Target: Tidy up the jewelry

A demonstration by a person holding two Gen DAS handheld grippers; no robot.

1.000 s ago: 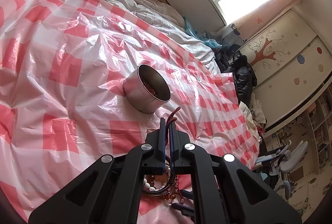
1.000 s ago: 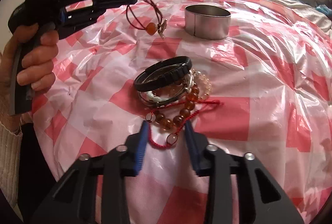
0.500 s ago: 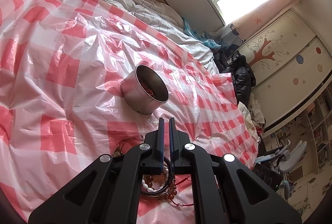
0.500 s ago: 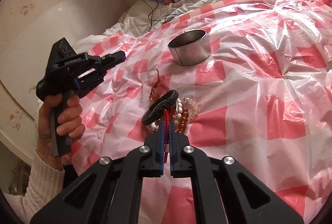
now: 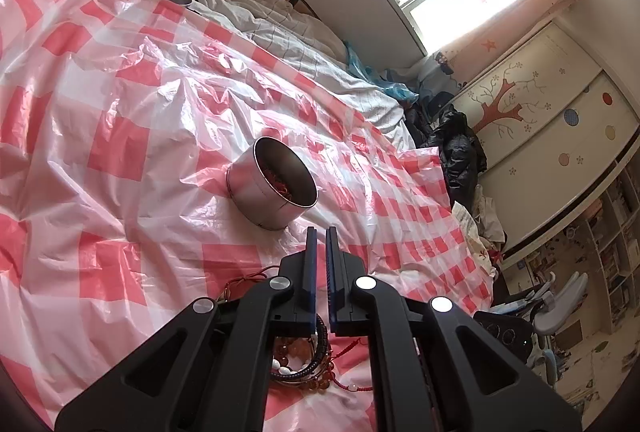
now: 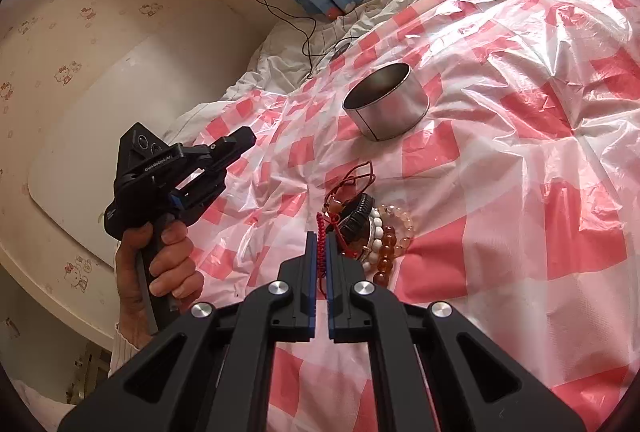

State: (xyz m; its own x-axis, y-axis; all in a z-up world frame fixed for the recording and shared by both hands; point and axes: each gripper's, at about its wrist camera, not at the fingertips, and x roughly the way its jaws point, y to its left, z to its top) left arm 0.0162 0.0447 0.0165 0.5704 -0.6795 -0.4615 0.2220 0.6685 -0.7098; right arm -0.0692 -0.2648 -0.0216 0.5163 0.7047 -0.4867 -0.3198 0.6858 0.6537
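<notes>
Right wrist view: the right gripper (image 6: pixel 320 244) has its jaws pinched on a red braided cord bracelet (image 6: pixel 321 232), which rises out of the heap of bracelets (image 6: pixel 374 228) on the pink-and-white checked plastic sheet (image 6: pixel 520 159). The heap holds a black band, white beads and amber beads, touching one another. Beyond it, well apart, stands a round metal tin (image 6: pixel 386 105). At the left, a hand (image 6: pixel 160 268) grips the left gripper (image 6: pixel 244 139), raised above the sheet, jaws closed with nothing between them. In the left wrist view, red cord lies inside the tin (image 5: pixel 272 187), with the heap directly below the gripper
</notes>
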